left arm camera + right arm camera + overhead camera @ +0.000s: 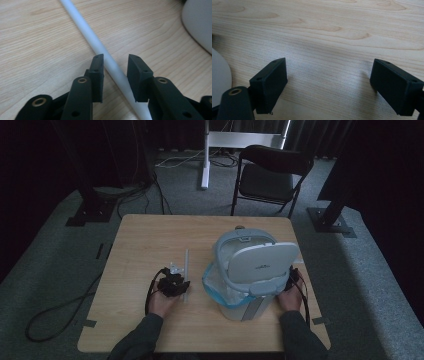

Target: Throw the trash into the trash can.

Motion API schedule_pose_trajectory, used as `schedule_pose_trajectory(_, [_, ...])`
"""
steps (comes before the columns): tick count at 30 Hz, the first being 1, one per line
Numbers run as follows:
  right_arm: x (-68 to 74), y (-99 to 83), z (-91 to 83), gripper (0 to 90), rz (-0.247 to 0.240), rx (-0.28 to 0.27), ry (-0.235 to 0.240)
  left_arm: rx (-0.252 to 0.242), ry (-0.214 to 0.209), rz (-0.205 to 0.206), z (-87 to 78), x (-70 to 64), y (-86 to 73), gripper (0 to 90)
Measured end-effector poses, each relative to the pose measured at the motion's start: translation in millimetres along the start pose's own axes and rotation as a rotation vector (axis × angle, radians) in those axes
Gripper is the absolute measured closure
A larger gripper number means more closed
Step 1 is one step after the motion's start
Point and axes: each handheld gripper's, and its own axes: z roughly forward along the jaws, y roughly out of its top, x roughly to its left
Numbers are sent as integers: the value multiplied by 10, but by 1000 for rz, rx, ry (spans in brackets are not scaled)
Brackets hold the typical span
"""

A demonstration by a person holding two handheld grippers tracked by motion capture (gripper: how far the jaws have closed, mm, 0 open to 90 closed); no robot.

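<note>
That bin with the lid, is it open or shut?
Open. The bin's lid stands tipped up, and the blue-edged liner bag shows at its mouth.

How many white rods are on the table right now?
1. A thin white plastic rod lies on the light wooden table, left of the grey lidded bin, between the open jaws of the left hand-held gripper. The bin could hide others.

The right gripper (328, 85) holds its fingers (270, 83) wide apart over the wooden table (332, 32).

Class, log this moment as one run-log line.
left gripper: open, jaws astride white rod | right gripper: open, empty, beside bin | rod flat on table
</note>
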Motion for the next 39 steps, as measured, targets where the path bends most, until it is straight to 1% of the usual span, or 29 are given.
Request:
schedule_pose_trajectory(6, [0,0,0,132,0,0,0,21,28,-8,1,29,-3,714])
schedule_pose_trajectory(10, [0,0,0,132,0,0,0,25,37,-12,-1,37,1,753])
schedule_pose_trajectory(14, [0,0,0,132,0,0,0,36,50,4,-1,38,11,777])
schedule_pose_trajectory(19, [1,0,0,132,0,0,0,51,58,20,3,38,35,780])
schedule_pose_trajectory(24, [1,0,0,132,0,0,0,54,52,22,6,57,44,785])
schedule_pose_trajectory(26, [1,0,0,133,0,0,0,49,43,27,7,69,41,788])
schedule_pose_trajectory(30, [1,-1,0,132,0,-1,0,40,21,1,5,114,35,793])
schedule_pose_trajectory(32, [1,0,0,132,0,0,0,40,15,1,-4,127,33,794])
schedule_pose_trajectory(34, [1,0,0,132,0,0,0,31,14,-2,-19,127,36,794])
schedule_pose_trajectory(39, [1,0,0,132,0,0,0,-12,-8,6,-98,119,72,795])
